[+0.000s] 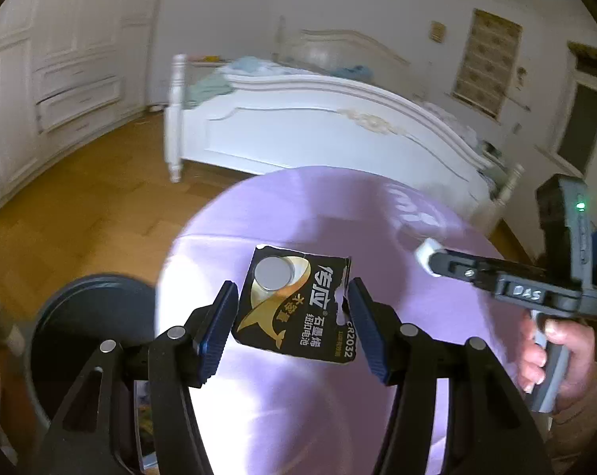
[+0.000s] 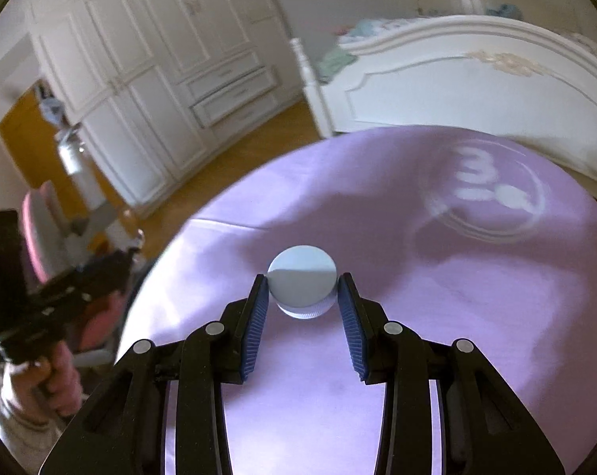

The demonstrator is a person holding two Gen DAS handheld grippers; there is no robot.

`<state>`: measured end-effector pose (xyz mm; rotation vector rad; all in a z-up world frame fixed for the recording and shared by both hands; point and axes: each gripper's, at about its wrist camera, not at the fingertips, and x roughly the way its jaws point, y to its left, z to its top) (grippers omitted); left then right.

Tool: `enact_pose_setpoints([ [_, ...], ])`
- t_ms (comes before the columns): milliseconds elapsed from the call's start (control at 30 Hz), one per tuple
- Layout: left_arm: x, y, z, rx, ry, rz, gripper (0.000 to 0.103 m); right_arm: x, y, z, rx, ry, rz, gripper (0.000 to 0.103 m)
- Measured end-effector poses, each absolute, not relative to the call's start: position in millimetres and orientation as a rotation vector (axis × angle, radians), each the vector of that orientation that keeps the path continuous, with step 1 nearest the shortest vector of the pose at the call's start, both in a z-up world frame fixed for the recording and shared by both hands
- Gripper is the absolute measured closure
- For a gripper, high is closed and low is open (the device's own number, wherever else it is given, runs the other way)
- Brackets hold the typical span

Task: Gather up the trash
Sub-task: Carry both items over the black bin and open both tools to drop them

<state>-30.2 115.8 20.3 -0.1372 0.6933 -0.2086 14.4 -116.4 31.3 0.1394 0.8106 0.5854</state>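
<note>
My left gripper [image 1: 292, 308] is shut on a torn black-and-gold button-battery card [image 1: 294, 308] with a round coin cell in it, held above the purple round table [image 1: 318, 213]. My right gripper [image 2: 302, 297] is shut on a white ribbed bottle cap [image 2: 302, 285], held above the same table [image 2: 476, 316]. In the left wrist view the right gripper [image 1: 427, 255] shows at the right with the white cap [image 1: 428, 252] at its tip. In the right wrist view the left gripper's body [image 2: 60, 289] shows at the far left, its fingers hidden.
A dark round bin [image 1: 88, 336] stands left of the table, below my left gripper. A white bed [image 1: 318, 126] stands behind the table and a white wardrobe [image 2: 140, 59] lines the left wall. The floor [image 1: 80, 206] is wood. A faint white logo [image 2: 484, 190] marks the tablecloth.
</note>
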Motion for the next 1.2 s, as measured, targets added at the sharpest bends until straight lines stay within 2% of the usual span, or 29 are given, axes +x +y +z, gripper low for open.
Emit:
enact_pose_setpoints([
  [533,-81.7,249.3,5.0,-0.291,0.646,0.008,0.046,3.6,52.4,41.4,0.009,0.905,0.822,0.066],
  [867,-77.4,286.1,-26.0,-0.338,0.711,0.034,0.045,9.9,145.8,18.2,-0.076,0.975,0.889,0.066],
  [1100,-72.8,299.6,-37.6,-0.348,0.735,0.064,0.042,18.3,173.7,7.9,-0.105,0.996,0.896,0.066],
  [1133,-72.1,300.2,-37.5,-0.343,0.738,0.076,0.041,21.7,175.8,7.3,-0.101,1.003,0.891,0.065],
  [1200,-70.6,300.2,-36.0,-0.336,0.74,0.088,0.037,25.1,172.5,7.0,-0.088,1.007,0.882,0.056],
])
